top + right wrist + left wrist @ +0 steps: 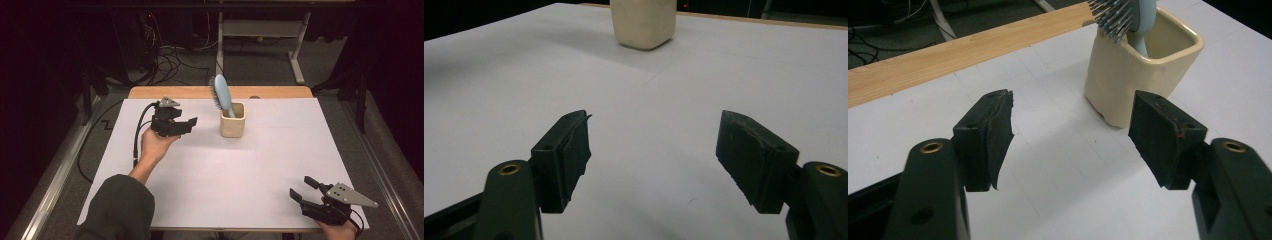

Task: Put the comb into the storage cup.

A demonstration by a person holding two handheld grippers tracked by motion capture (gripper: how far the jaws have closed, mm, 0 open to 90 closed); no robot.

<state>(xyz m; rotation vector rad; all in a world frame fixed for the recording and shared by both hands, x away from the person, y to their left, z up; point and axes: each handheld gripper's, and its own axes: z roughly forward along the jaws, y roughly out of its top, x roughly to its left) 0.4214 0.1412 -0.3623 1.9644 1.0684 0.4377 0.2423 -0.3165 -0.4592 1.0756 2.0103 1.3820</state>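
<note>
A cream square cup (233,121) stands upright near the far edge of the white table (225,175); a light blue hairbrush (221,94) stands in it, handle down, bristled head leaning out to the left. The left gripper (192,121), fingers released and empty, hovers just beside the cup. The right gripper (303,189) rests well apart at the near edge, fingers spread, empty

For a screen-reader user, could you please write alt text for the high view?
A cream cup holding a blue hairbrush stands on a white table. The left tool, held beside the cup, is open and empty; the right tool rests open at the near right corner.
</note>
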